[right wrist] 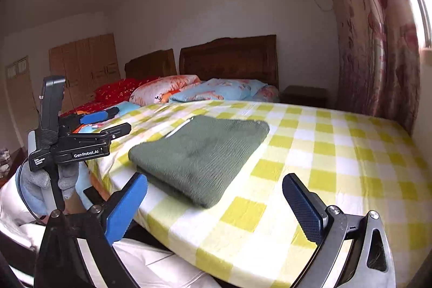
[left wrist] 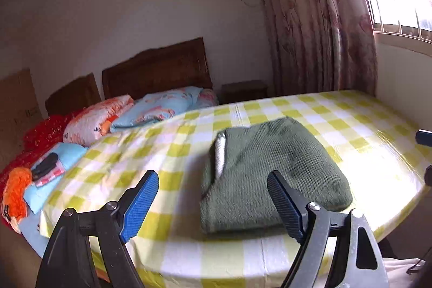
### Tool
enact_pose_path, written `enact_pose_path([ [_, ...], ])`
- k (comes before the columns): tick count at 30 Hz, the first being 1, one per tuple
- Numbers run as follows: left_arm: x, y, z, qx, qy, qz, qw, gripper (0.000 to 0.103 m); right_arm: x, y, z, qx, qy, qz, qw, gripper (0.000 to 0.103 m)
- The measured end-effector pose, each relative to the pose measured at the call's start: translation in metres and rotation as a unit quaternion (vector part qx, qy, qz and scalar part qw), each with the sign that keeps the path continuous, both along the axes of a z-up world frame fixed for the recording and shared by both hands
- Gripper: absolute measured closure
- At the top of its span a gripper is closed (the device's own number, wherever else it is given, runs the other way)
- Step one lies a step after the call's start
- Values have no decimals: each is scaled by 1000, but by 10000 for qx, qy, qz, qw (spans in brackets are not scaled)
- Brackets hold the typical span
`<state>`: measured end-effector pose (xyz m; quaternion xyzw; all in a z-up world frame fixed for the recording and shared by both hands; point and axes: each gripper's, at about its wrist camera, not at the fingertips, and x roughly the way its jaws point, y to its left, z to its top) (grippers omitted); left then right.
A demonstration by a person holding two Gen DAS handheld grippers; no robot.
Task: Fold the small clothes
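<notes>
A dark green knitted garment (left wrist: 272,169) lies folded into a neat block on the yellow-and-white checked bedsheet (left wrist: 172,153), with a white label showing at its left fold. It also shows in the right wrist view (right wrist: 202,155). My left gripper (left wrist: 213,180) is open and empty, held just before the garment's near edge. My right gripper (right wrist: 216,188) is open and empty, over the near right corner of the garment. The left gripper (right wrist: 116,120) shows in the right wrist view, off the bed's left edge, held in a gloved hand.
Pillows and folded quilts (left wrist: 151,107) lie at the head of the bed by a wooden headboard (left wrist: 156,66). A nightstand (left wrist: 243,91) and a floral curtain (left wrist: 310,18) stand to the right. The bed's near edge (right wrist: 205,263) drops off below the grippers.
</notes>
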<state>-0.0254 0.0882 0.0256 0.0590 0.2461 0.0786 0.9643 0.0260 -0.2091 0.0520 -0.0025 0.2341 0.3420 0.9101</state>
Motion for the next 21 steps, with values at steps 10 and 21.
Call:
enact_pose_path([
  [10, -16, -8, -20, -319, 134, 40, 9994, 19, -14, 17, -27, -279, -76, -180, 9994, 0],
  [21, -14, -15, -24, -340, 230, -166, 9990, 19, -10, 19, -29, -271, -3, -176, 9995, 0],
])
